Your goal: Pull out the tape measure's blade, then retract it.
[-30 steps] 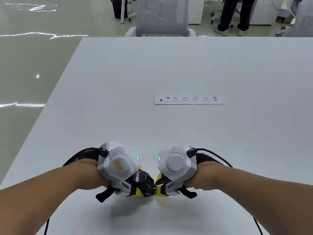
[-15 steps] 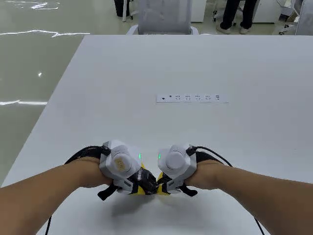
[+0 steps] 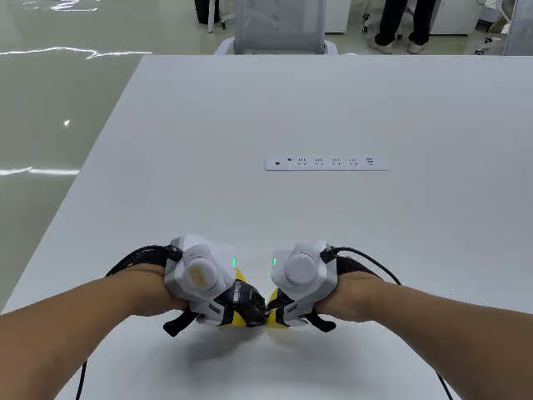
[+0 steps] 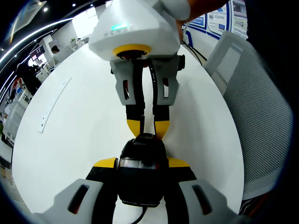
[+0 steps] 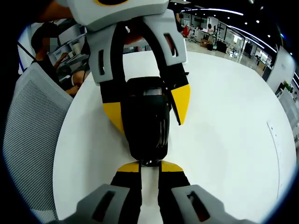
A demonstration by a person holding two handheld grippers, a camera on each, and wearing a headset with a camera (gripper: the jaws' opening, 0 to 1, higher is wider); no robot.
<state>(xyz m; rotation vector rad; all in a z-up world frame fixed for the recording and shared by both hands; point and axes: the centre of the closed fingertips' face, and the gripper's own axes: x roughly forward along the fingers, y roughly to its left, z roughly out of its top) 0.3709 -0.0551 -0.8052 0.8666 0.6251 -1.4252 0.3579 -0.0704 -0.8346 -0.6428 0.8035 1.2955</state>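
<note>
A black tape measure (image 3: 249,305) sits just above the white table (image 3: 250,125) near its front edge, between the two grippers. My left gripper (image 3: 237,315) is shut on the case (image 4: 141,173), with a yellow-tipped finger on each side. My right gripper (image 3: 272,317) faces it from the right, fingertips almost touching the case. In the right gripper view its jaws (image 5: 150,166) are shut on the blade's end hook at the mouth of the case (image 5: 147,121). Almost no blade shows between the hook and the case.
A white power strip (image 3: 326,162) lies at mid-table, well beyond the grippers. An office chair (image 3: 279,25) stands at the far end, with people's legs (image 3: 400,21) behind it. A grey mesh chair (image 4: 261,116) is close to the near edge.
The head camera has tilted a little. Both grippers remain pressed together around the tape measure, and nothing else has moved.
</note>
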